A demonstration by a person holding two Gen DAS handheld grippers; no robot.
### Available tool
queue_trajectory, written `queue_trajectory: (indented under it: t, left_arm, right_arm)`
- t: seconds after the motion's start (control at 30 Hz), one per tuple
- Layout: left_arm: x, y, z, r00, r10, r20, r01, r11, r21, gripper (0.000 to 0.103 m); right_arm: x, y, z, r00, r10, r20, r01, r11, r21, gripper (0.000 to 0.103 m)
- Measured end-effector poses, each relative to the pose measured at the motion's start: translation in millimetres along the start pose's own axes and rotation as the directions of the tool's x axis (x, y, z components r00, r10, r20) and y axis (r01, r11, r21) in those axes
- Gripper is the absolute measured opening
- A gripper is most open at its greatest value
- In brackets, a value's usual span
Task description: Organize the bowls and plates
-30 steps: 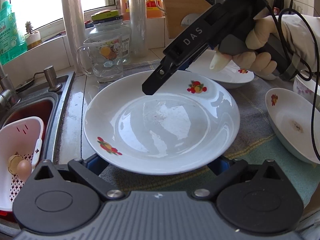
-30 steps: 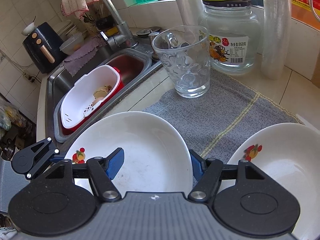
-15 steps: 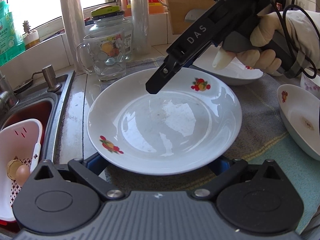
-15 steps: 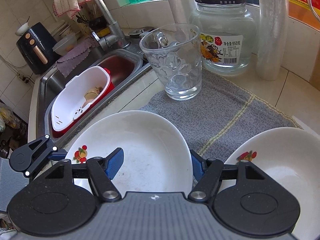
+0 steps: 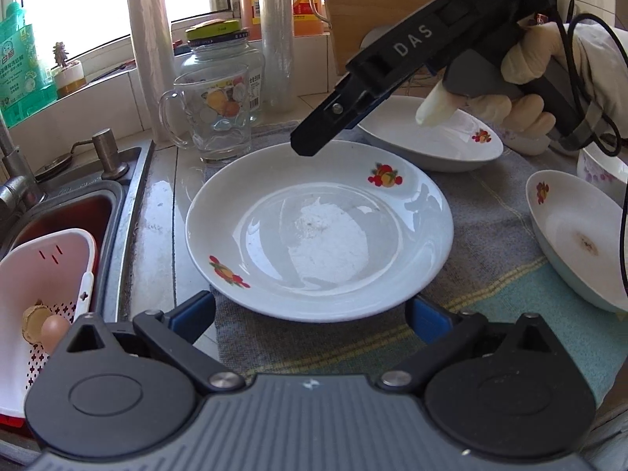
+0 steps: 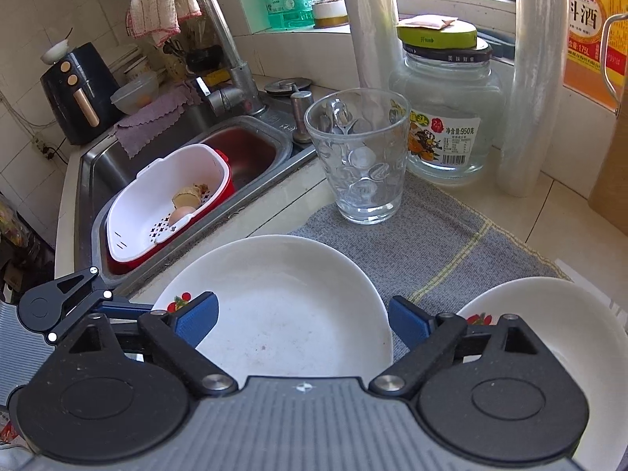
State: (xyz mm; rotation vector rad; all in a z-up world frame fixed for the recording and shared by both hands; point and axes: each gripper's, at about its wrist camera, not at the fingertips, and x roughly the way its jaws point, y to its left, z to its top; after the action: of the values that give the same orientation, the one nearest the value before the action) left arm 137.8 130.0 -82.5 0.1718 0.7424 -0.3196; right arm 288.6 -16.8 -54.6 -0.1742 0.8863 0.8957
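- Both grippers backed off the plate (image 5: 320, 231) slightly since 1 s ago; plate hasn't moved, on the mat (image 5: 486, 235) beside the sink (image 5: 129, 196).
- Left gripper (image 5: 312, 316): I see jaws spread, straddling plate's near rim.
- Right gripper (image 6: 302, 316): spread, above plate's far edge.
- Second dish (image 5: 431, 145) behind plate, third (image 5: 577, 235) right of it.

Left claw (image 5: 312, 316): black linkage arms, blue pads, silver screws, grey ribbed housing behind. Right claw (image 6: 302, 316): same build; "DAS" in white on its side, black cable, cream glove (image 5: 522, 82) at rear.

Glass mug (image 6: 359, 161) on grey mat (image 6: 431, 231), jar (image 6: 445, 117) behind; colander (image 6: 165, 204) (w/ egg) in sink.
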Motion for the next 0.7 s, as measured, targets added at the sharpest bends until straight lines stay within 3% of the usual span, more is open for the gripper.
queue_trajectory:
  t: [0.33, 0.7]
  left_arm:
    - [-37, -26, 8, 0.999, 0.032, 0.021, -0.030, 0.998, -0.056, 0.102]
    - [-54, -82, 23, 1.000, 0.000, 0.024, 0.002, 0.996, -0.086, 0.102]
  right_arm:
    - [-71, 30, -41, 0.986, -0.090, 0.143, 0.093, 0.996, -0.011, 0.103]
    - [-162, 53, -135, 0.964, -0.171, 0.202, 0.170, 0.985, 0.019, 0.103]
